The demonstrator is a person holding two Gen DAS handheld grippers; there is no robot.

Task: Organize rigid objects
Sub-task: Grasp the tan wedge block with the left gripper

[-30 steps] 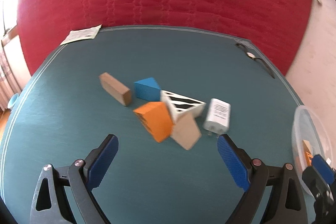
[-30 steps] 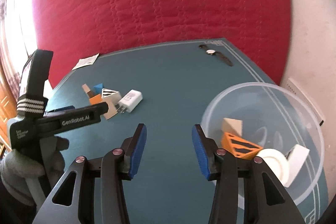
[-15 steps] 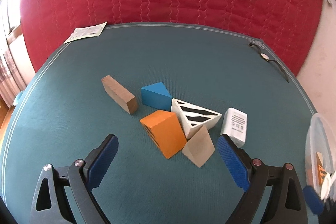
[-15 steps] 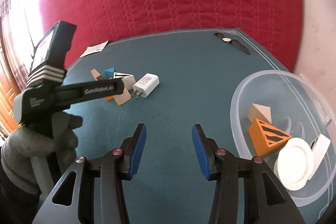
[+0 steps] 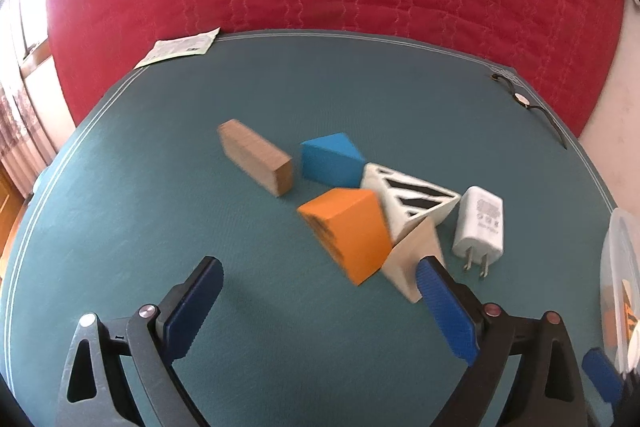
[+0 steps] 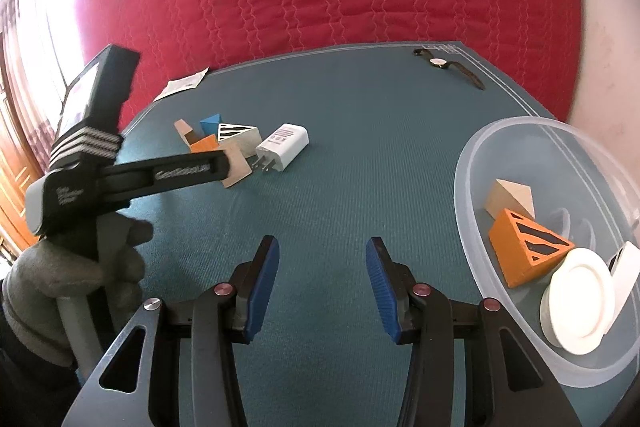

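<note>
From the left wrist view, the left gripper (image 5: pixel 316 291) stands released, its two ribbed blue pads wide apart over the teal woven table mat (image 5: pixel 140 227), with nothing between them. At about one o'clock from it lies a close cluster: an orange wooden wedge block (image 5: pixel 350 229), a pale beige wooden prism (image 5: pixel 412 259) touching it and partly covered by the right-side pad, a white block with black stripes (image 5: pixel 408 195) behind them, and a blue wedge block (image 5: pixel 332 159) at twelve o'clock. A brown rectangular wooden block (image 5: pixel 256 157) lies apart at eleven o'clock. A white plastic wall charger (image 5: pixel 480 223), prongs pointing to the camera, is just beside the striped block. The clear plastic bowl (image 5: pixel 618 267) is cut off at three o'clock. The picture is a little blurred.

From the right wrist view, the right gripper (image 6: pixel 322 285) is also unclenched and holds nothing; its pads hover above bare mat. At two o'clock the translucent round bowl (image 6: pixel 476 163) holds a beige block (image 6: pixel 514 197), an orange block with black stripes (image 6: pixel 524 251) and a white round disc (image 6: pixel 576 303); one more white piece behind the disc is hard to make out. At ten o'clock a grey-gloved hand (image 6: pixel 76 267) carries the other gripper, whose black arm hides part of the cluster. A wristwatch with dark strap (image 6: pixel 448 67) lies at the far edge, a white paper leaflet (image 6: pixel 184 87) at eleven o'clock.
</note>
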